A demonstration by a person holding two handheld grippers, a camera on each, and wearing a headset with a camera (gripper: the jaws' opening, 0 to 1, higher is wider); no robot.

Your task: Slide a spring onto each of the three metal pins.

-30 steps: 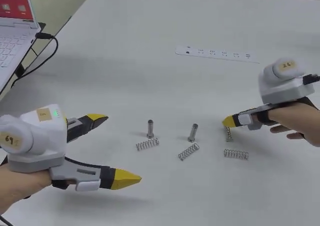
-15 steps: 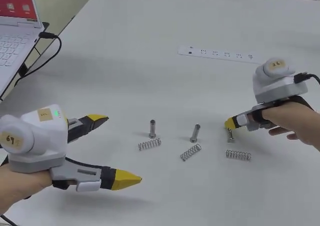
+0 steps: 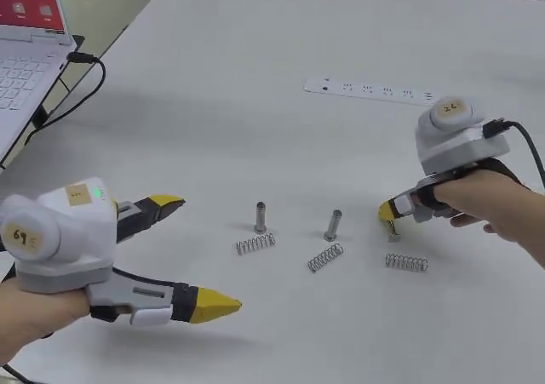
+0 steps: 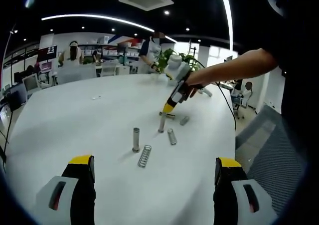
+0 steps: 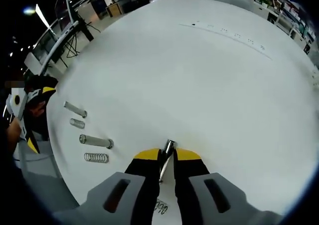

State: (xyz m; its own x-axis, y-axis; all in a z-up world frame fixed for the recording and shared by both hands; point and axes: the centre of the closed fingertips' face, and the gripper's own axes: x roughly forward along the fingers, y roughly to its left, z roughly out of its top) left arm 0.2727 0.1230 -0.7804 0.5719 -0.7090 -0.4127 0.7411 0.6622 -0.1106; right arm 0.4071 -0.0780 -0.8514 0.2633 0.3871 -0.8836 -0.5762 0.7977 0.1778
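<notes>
Left gripper (image 3: 194, 250) hovers low, its jaws spread wide; right gripper (image 3: 389, 211) tilts tips-down, jaws pinching a pin (image 5: 168, 151).

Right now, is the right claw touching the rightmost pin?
Touching. The right gripper view shows the right claw shut on the rightmost pin, both yellow tips against its shaft.

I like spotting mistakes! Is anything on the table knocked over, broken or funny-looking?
Nothing stands out. The left pin and middle pin stand upright, the springs lie flat nearby, and the right claw pinches the third pin.
</notes>
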